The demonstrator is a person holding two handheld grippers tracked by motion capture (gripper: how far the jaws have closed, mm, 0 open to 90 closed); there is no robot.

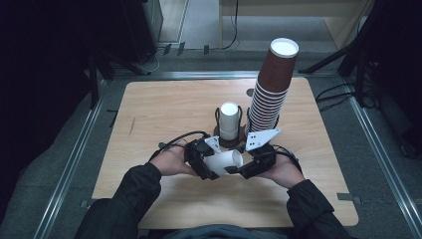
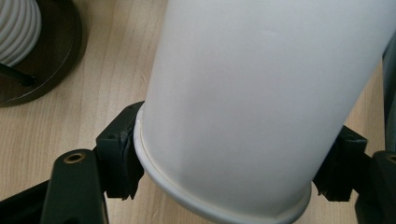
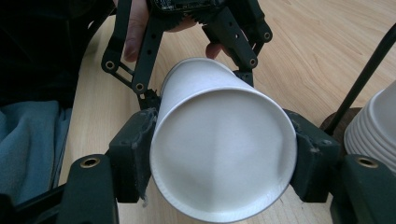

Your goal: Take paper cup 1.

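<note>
- High view, lower centre: a white paper cup (image 1: 225, 161) lies sideways between the left gripper (image 1: 208, 169) and the right gripper (image 1: 238, 171), held above the wooden table (image 1: 164, 114).
- Left gripper view: its jaws clamp one end of the cup, bracing it.
- Right gripper view: its jaws flank the wide rim, pads touching it, likely to pull a nested cup free.
- Upper centre: a white cup stack (image 1: 229, 121) in its holder (image 1: 240, 134) and a tall brown cup stack (image 1: 271, 87) stand just behind, within reach.
</note>
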